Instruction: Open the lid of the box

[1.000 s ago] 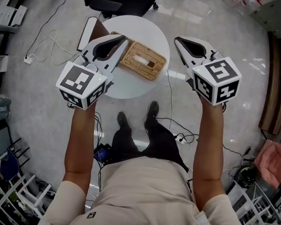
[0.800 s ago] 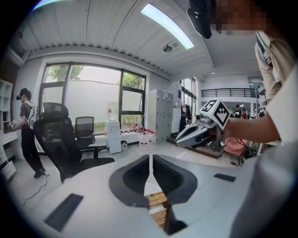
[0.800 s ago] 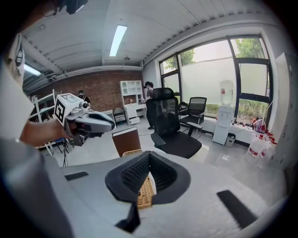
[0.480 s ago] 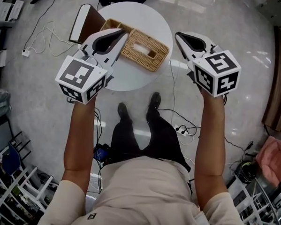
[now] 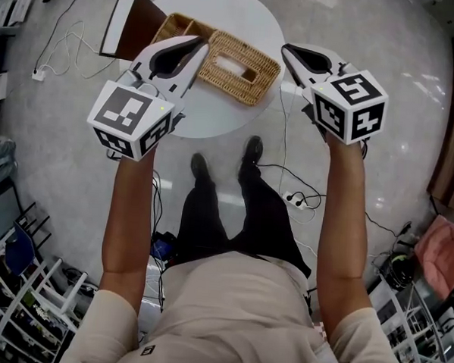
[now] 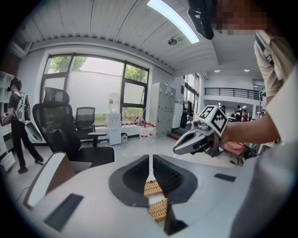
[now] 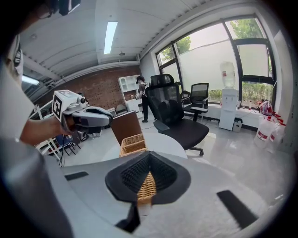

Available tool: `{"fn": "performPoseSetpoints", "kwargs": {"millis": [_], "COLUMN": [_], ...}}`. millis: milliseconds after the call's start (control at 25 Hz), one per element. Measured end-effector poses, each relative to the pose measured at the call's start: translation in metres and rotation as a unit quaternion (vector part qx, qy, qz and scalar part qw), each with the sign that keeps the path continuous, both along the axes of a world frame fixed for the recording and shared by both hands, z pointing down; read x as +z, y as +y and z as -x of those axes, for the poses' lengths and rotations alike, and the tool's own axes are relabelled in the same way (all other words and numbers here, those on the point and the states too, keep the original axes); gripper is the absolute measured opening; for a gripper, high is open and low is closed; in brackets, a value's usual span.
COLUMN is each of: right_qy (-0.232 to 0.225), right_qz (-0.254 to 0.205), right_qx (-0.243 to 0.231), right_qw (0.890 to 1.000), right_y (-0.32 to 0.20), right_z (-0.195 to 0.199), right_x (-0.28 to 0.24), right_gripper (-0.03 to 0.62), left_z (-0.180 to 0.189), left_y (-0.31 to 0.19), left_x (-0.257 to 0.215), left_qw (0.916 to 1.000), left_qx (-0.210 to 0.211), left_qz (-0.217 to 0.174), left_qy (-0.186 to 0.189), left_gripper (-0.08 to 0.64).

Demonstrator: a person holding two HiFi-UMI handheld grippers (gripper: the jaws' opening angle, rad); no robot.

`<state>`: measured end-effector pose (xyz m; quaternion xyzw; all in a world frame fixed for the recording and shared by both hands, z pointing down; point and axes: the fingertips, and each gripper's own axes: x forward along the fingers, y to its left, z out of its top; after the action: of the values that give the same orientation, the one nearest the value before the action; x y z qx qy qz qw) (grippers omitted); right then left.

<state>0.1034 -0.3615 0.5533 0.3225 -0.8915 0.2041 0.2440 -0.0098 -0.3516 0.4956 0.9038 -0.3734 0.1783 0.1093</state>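
A woven wicker box point(image 5: 240, 68) with a slotted lid lies on the round white table point(image 5: 215, 116). The box also shows low between the jaws in both gripper views point(image 6: 157, 207) point(image 7: 146, 188). My left gripper point(image 5: 198, 43) hovers over the table just left of the box, jaws shut and empty point(image 6: 150, 169). To the right of the box my right gripper point(image 5: 287, 49) hangs past the table's edge, also shut with nothing in it point(image 7: 148, 162). Neither gripper touches the box.
An open wicker tray point(image 5: 178, 26) sits behind the box, beside a brown and white board point(image 5: 129, 20) that leans at the table's far left. Cables point(image 5: 294, 196) trail over the floor. A black office chair point(image 7: 179, 116) stands beyond the table. White racks point(image 5: 24, 295) stand at the lower left.
The table and the box have slid toward the top of the head view, and the tray and board have come into sight. Both grippers keep about their places and stay shut.
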Motion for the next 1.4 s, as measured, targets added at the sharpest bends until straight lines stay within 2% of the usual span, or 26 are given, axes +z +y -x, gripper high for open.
{"fn": "performPoseSetpoints", "kwargs": {"millis": [400,880,1120,1400], "right_qy": [-0.014,-0.018,-0.045,-0.047], "right_qz": [0.046,0.096,0.121,0.139], "right_qx": [-0.002,0.013,0.02,0.017], "right_qw": [0.999,0.995,0.991,0.989], "right_y": [0.002,0.006,0.008,0.011], "right_z": [0.002,-0.001,0.001,0.006], "right_x": [0.056,0.107,0.115,0.126], "right_gripper": [0.033,0.147,0.158,0.141], "left_z": [0.0,0.002,0.003,0.007], "left_y": [-0.004,0.0,0.002,0.002], "left_x": [0.042,0.07,0.074,0.081], "left_qw": [0.9997,0.9991,0.9989,0.9987], "left_qx": [-0.001,-0.007,-0.01,-0.013], "left_qz": [0.023,0.041,0.045,0.049], "left_qy": [-0.006,-0.006,-0.007,-0.007], "left_gripper": [0.025,0.025,0.025,0.025]}}
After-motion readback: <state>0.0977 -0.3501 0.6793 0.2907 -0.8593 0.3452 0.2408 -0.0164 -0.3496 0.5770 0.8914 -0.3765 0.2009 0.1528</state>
